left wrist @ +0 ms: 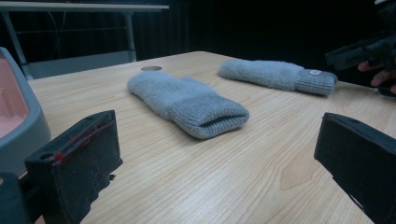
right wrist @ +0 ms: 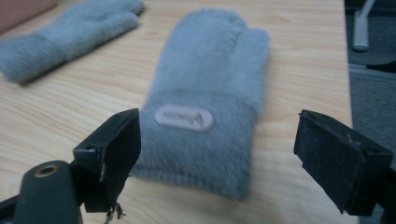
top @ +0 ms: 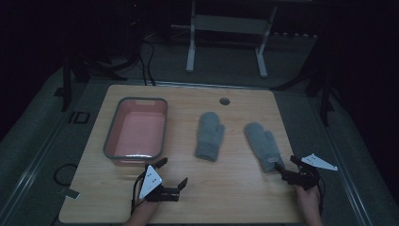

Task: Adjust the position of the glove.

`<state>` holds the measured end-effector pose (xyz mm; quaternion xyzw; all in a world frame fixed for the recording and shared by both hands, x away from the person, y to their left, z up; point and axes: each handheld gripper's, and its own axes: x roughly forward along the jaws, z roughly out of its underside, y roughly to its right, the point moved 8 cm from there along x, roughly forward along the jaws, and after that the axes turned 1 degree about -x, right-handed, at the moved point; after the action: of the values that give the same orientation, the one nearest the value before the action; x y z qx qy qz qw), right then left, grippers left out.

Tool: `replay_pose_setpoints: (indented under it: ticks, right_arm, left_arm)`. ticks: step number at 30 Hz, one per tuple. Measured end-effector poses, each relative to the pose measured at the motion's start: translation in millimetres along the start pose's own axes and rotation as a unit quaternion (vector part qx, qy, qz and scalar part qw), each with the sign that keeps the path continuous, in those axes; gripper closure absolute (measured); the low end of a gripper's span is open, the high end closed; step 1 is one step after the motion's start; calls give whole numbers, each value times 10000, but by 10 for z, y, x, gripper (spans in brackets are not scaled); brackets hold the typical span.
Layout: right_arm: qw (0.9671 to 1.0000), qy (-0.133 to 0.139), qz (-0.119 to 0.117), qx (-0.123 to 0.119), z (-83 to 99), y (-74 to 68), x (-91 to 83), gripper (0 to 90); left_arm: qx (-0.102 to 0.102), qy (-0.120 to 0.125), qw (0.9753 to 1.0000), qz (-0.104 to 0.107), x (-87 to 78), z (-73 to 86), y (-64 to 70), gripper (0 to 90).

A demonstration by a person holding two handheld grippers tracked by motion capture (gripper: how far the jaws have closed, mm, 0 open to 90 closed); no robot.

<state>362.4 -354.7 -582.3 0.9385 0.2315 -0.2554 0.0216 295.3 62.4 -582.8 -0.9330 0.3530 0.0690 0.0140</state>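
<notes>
Grey and fuzzy, the right mitten [top: 263, 145] lies on the right side of the wooden table [top: 235, 197]. Its cuff end points near, toward the person, and its tip points far and a bit left. The right gripper [top: 286, 168] sits just at that cuff with its jaws wide open and nothing in them. The left gripper [top: 171, 173] is open too, down by the pink tub [top: 136, 129], well apart. So the right hand is the nearer one. The other mitten [top: 209, 135] waits in the middle.
</notes>
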Motion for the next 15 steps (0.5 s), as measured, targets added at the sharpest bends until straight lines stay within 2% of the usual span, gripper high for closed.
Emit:
replay_pose_setpoints:
  ticks: [4,5,6,7,10,12,13,15]
  right_arm:
    - [9999,-57,-35,-99,-128,-47,17,147]
    - [9998,-27,-79,-183,-264,-89,33,148]
    - [9998,-27,-79,-183,-264,-89,33,148]
    - [9994,-20,-54,-333,-390,-133,60,147]
    - [9984,-25,-128,-555,-555,-230,104,147]
    - [9980,-23,-198,-603,-611,-273,125,147]
    - [9969,-41,-350,-702,-723,-366,191,141]
    - [9961,-32,-429,-777,-803,-437,248,140]
  left_arm:
    - [15,-3,10000,6,1,0,3,7]
    - [5,-12,10000,4,0,1,-2,7]
    - [-16,-6,10000,6,1,1,-2,7]
    - [-17,-3,10000,4,0,0,-4,6]
    - [-19,19,10000,48,-4,-2,2,6]
    - [-16,21,10000,53,-4,-2,2,6]
    - [-15,18,10000,55,-4,-1,3,7]
    - [-13,15,10000,47,-6,-1,2,6]
